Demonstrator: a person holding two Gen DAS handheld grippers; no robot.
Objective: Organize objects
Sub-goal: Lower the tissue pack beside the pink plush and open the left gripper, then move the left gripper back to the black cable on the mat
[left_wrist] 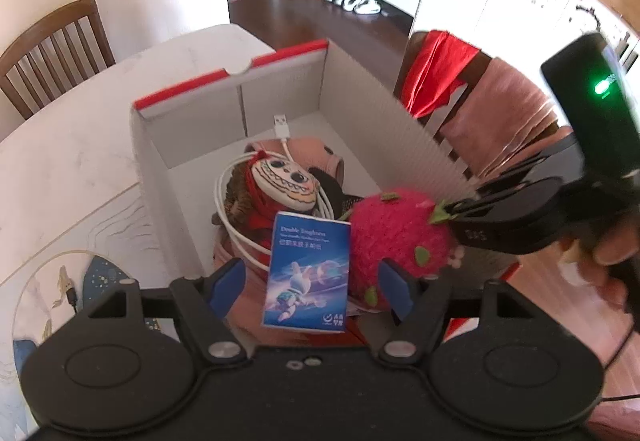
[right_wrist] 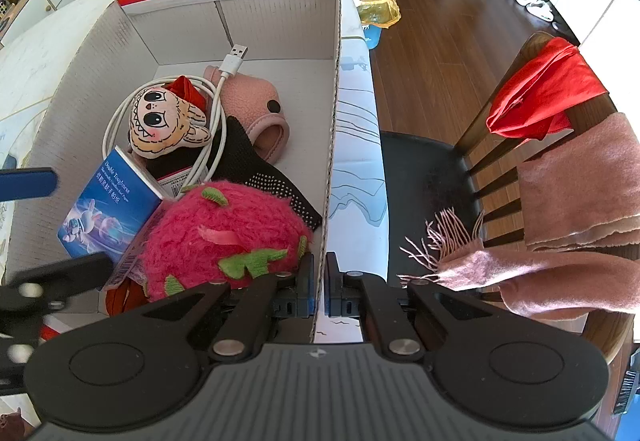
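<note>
Cardboard is my landmark: the white corrugated box (right_wrist: 120,53) with the red rim, sitting on the marble table (left_wrist: 72,145). My right gripper (right_wrist: 319,283) is clenched on the box's near right wall, pads pinching the cardboard edge from both sides; I judge this is to steady the box while things go in.

My left gripper (left_wrist: 312,281) hangs above the box's near end with its blue pads spread wide and nothing pressed between them. The blue tissue packet (left_wrist: 306,273) stands just under the gap, leaning against the fuzzy pink dragon-fruit plush (right_wrist: 224,229), so I read it as let go and resting inside the box.

Deeper in the box lie a doll-face plush (right_wrist: 168,121) ringed by a white USB cable (right_wrist: 234,59), a pink fabric piece (right_wrist: 256,101) toward the far wall and a black dotted glove (right_wrist: 276,181) beside the right wall. The far half of the box floor looks mostly bare.

Outside the box's right wall stands a wooden chair (right_wrist: 440,177) draped with a red cloth (right_wrist: 548,89) and a pink scarf (right_wrist: 568,181). The plush crowds the near corner close to my right fingers, which could hamper placing anything more there.
</note>
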